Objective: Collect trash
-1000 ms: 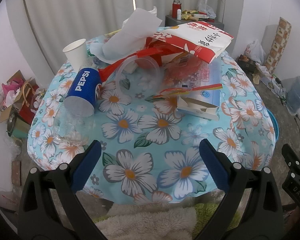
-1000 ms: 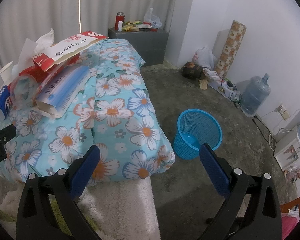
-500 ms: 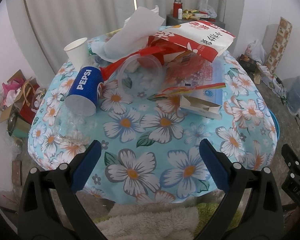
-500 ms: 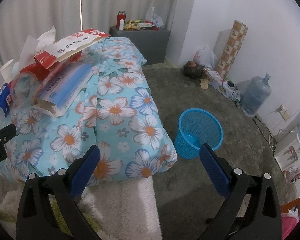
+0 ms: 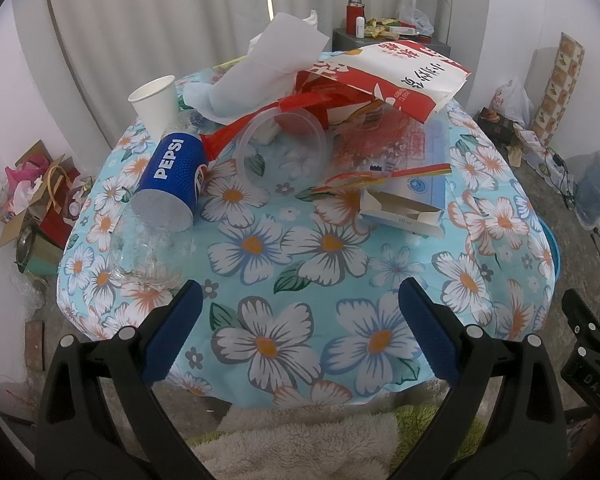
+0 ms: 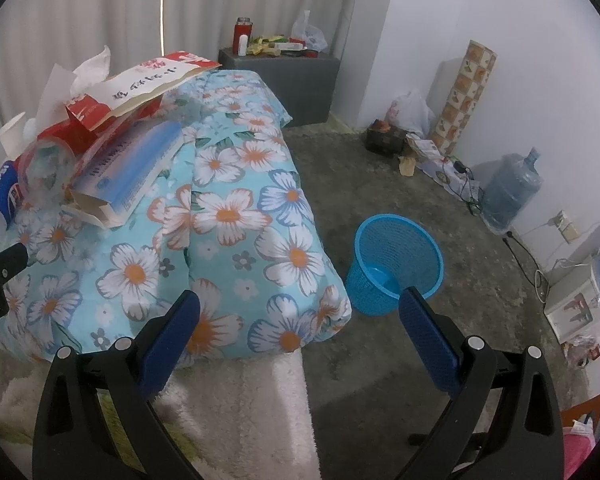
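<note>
Trash lies heaped on the far half of my flowered surface (image 5: 300,264): a Pepsi cup (image 5: 171,178) tipped on its side, a white paper cup (image 5: 155,101) standing behind it, a clear plastic tub (image 5: 282,152) on its side, a crushed clear bottle (image 5: 148,252) near the left edge, a red-and-white paper bag (image 5: 404,70) atop the pile, crumpled white paper (image 5: 268,66) beside that, and an opened carton (image 5: 404,210) at the right of the heap. None of it is in hand yet, so I judge this the very start, the approach before the first pick

My left claw (image 5: 296,328) hovers over the near edge of the surface, jaws spread wide and holding nothing. My right claw (image 6: 300,330) is likewise released and empty, pointing past the surface's corner toward the floor

For the next move I'd pick the nearest loose piece, probably the bottle or the Pepsi cup, bring the left claw forward and down around it, and close gently, since both look light and likely to roll or buckle

A blue mesh wastebasket (image 6: 396,264) stands on the concrete floor just beside the surface's right corner; I can see its bottom and no trash in it. The tub seems to hold a few white scraps, though I cannot make them out clearly. The Pepsi cup's open end faces away from me, so I cannot tell what is inside
</note>
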Demonstrator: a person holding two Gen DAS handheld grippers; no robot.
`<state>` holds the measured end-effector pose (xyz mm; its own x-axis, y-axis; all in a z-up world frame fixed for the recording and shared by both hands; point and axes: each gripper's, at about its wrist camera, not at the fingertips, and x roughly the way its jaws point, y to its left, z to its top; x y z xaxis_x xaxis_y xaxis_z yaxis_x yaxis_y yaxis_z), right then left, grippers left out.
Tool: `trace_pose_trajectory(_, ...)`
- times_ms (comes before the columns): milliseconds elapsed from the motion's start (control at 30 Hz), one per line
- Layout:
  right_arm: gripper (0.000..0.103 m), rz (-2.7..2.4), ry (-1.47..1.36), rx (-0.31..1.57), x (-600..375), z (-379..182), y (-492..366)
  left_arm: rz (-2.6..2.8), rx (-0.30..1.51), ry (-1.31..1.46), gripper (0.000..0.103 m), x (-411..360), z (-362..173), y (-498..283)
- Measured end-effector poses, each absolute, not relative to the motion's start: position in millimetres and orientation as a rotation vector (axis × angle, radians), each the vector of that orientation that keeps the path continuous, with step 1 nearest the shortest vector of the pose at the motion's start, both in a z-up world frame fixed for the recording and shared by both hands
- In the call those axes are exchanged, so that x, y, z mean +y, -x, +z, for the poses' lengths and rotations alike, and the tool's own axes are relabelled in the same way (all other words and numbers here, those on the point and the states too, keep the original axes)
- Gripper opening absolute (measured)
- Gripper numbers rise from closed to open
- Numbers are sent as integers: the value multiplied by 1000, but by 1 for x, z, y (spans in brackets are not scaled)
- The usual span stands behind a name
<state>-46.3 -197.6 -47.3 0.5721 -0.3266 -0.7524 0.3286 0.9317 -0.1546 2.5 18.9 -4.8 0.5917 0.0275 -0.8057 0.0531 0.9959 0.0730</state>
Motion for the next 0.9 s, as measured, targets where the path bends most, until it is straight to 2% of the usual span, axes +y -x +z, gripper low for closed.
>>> trace_pose_trajectory(567,97,-377,-20,871,-200,-47,43,-44,874,-103,94,18,6,-3)
trace_pose_trajectory(900,97,-248,-58,657,-202,-12,18,-91,758,-119,94,30,40,-44)
